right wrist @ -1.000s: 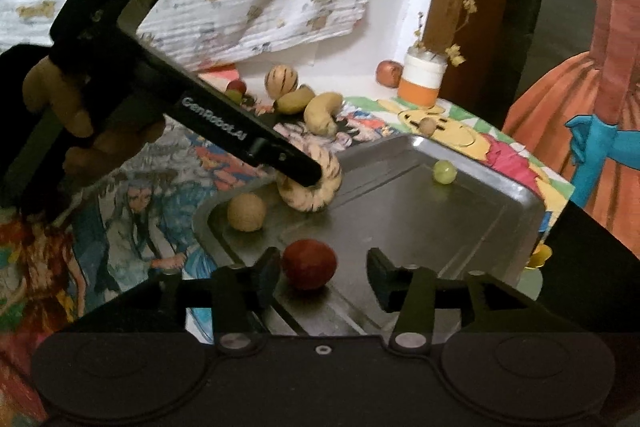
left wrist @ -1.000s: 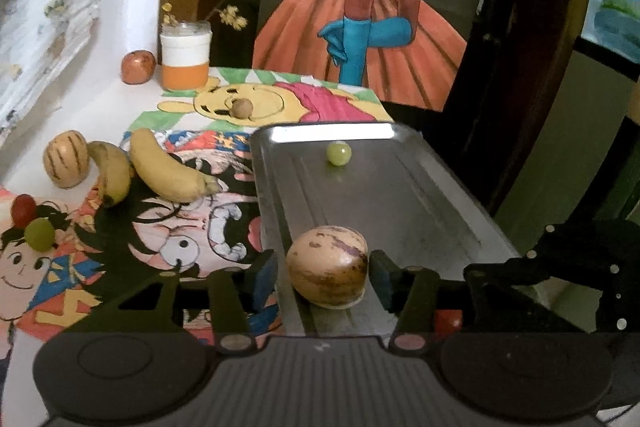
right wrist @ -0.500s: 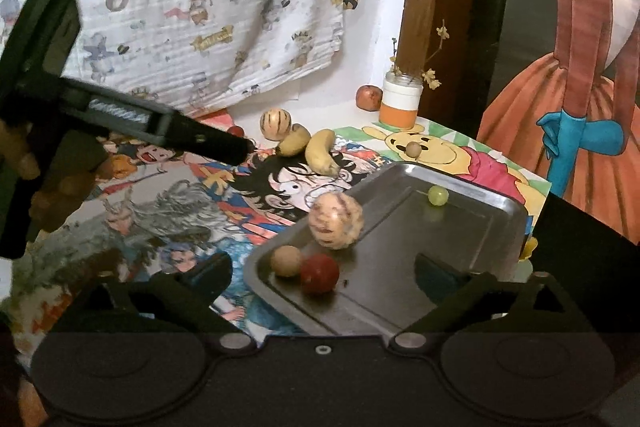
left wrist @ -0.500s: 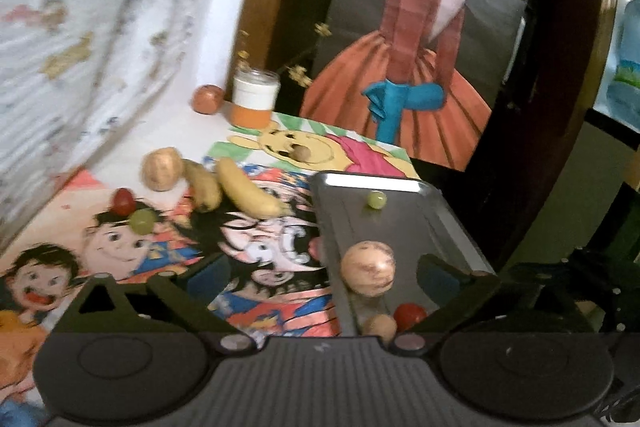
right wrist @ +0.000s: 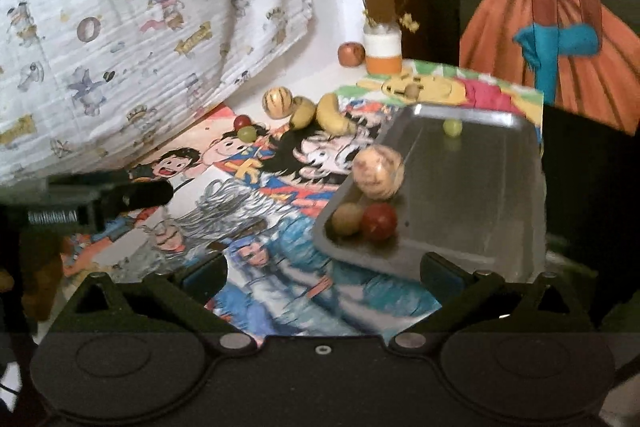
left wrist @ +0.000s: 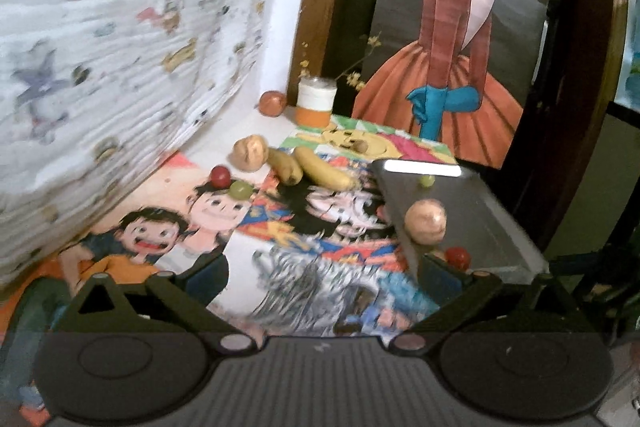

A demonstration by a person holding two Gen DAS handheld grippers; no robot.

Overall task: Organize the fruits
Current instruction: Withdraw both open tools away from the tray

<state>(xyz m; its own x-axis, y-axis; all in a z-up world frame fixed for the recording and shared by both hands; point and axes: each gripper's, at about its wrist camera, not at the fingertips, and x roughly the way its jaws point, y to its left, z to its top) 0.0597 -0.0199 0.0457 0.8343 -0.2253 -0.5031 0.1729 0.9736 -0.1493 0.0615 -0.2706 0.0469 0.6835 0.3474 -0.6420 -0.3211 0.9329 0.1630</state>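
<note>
Fruits were spread over the bench and a metal tray (right wrist: pixel 500 211); four of them lay in the tray, which sat at the bench's right edge: a striped melon (right wrist: pixel 378 173) against the tray's left wall, a tan ball-shaped fruit (right wrist: pixel 346 219) and a red one (right wrist: pixel 379 221) touching each other in its near left corner, and a green grape (right wrist: pixel 452 127) alone near its far wall; on the cartoon-printed cover toward the bench's far side were seen a second striped melon (right wrist: pixel 277 102), two bananas (right wrist: pixel 320 113) just beside it, and a red grape (right wrist: pixel 241 122) touching another green grape (right wrist: pixel 247 133); an apple (right wrist: pixel 351 54) stood in the far corner beside a white and orange jar (right wrist: pixel 383 51); the left gripper (left wrist: pixel 322 271) was held above the cover with its fingers wide apart and nothing between them; the right gripper (right wrist: pixel 324 273) was opening, its fingers (right wrist: pixel 440 273) already wide and empty.
</note>
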